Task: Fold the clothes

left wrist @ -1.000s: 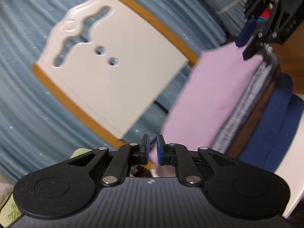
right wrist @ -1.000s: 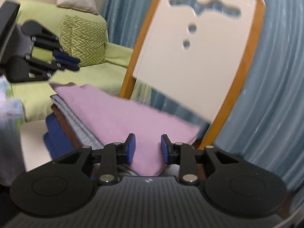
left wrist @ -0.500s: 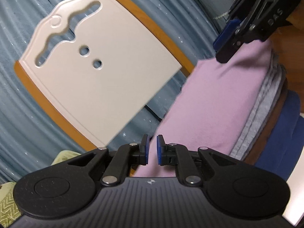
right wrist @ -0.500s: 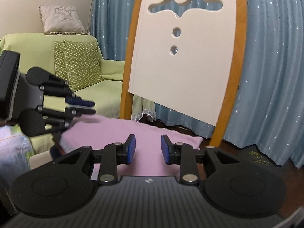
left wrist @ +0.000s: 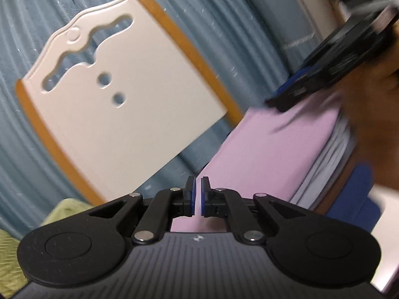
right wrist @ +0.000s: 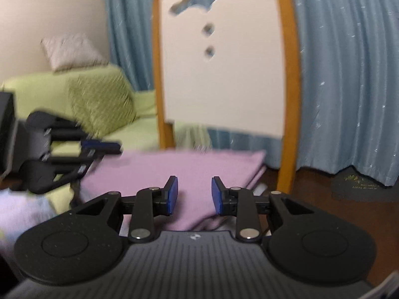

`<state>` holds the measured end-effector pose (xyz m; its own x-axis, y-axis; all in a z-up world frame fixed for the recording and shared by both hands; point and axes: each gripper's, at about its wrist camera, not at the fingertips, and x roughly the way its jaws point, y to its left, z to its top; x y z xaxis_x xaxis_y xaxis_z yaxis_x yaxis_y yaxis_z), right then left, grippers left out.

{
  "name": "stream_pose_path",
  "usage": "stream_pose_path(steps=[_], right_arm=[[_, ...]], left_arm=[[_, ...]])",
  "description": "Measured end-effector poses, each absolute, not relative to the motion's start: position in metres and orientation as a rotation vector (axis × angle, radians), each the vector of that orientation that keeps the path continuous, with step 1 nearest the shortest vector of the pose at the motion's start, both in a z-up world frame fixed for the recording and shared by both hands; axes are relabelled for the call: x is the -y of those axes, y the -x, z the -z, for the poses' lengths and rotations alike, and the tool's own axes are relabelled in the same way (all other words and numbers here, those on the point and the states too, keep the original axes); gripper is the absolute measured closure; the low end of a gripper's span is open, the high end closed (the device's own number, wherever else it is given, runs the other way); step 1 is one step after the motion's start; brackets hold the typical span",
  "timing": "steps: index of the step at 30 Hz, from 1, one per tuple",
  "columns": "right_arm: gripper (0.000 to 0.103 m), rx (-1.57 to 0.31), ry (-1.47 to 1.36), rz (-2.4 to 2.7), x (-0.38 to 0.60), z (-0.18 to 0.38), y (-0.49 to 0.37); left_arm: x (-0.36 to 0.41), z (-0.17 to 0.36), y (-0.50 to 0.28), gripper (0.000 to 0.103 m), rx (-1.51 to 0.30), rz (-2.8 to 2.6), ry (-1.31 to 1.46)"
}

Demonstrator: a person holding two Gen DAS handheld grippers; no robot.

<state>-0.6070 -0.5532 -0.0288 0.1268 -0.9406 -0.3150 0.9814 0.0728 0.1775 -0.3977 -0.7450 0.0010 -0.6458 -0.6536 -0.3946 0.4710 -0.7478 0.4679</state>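
In the left wrist view, the left gripper [left wrist: 198, 195] is pressed together with nothing in it, over the folded pink cloth [left wrist: 271, 149] topping a clothes pile.

In the right wrist view, the right gripper [right wrist: 194, 195] is spread, empty, above that cloth, before a white wooden chair back [right wrist: 224, 74].

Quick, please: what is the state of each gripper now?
Left gripper: closed, holding nothing.
Right gripper: open, holding nothing, above the pink cloth.

Dim, warm indoor light — motion blur smears both views, fisheye bending the edges
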Motion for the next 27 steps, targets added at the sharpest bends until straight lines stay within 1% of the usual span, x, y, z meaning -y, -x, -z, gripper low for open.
stream_pose_path(steps=[3,6,7,11,13,16,19,21,22,23,24,25,27], right_arm=[[0.077,-0.092,-0.422,1.447,0.573,0.026,0.626],[0.077,-0.035,-0.492,1.416,0.595,0.03,0.641],[0.077,-0.031,-0.501,1.411,0.598,0.031,0.643],[0.078,-0.12,-0.561,1.408,0.613,0.059,0.644],[0.079,-0.11,-0.608,1.418,0.609,0.078,0.646],[0.077,-0.001,-0.692,1.433,0.601,0.098,0.654],[0.074,0.009,-0.706,1.443,0.601,0.104,0.656],[0.072,-0.019,-0.667,1.46,0.6,0.09,0.654],[0.072,-0.013,-0.621,1.462,0.592,0.08,0.649],[0.072,-0.007,-0.576,1.463,0.585,0.07,0.644],[0.072,-0.001,-0.532,1.463,0.577,0.061,0.64],[0.072,0.009,-0.504,1.46,0.569,0.057,0.636],[0.072,0.039,-0.434,1.44,0.545,0.048,0.622]], left_arm=[[0.732,0.005,0.42,0.098,0.408,2.436,-0.736],[0.723,0.015,0.433,0.103,0.407,2.46,-0.753],[0.723,0.019,0.433,0.103,0.392,2.458,-0.756],[0.721,0.033,0.425,0.103,0.363,2.459,-0.749],[0.718,0.039,0.423,0.103,0.358,2.466,-0.746],[0.716,0.042,0.426,0.103,0.378,2.46,-0.75],[0.717,0.039,0.426,0.103,0.372,2.452,-0.75],[0.715,0.033,0.421,0.103,0.37,2.44,-0.72],[0.714,0.029,0.416,0.1,0.357,2.436,-0.694],[0.713,0.025,0.41,0.093,0.343,2.432,-0.668],[0.712,0.021,0.403,0.085,0.33,2.422,-0.635],[0.711,0.018,0.392,0.081,0.312,2.403,-0.605],[0.714,0.019,0.378,0.08,0.262,2.378,-0.59]])
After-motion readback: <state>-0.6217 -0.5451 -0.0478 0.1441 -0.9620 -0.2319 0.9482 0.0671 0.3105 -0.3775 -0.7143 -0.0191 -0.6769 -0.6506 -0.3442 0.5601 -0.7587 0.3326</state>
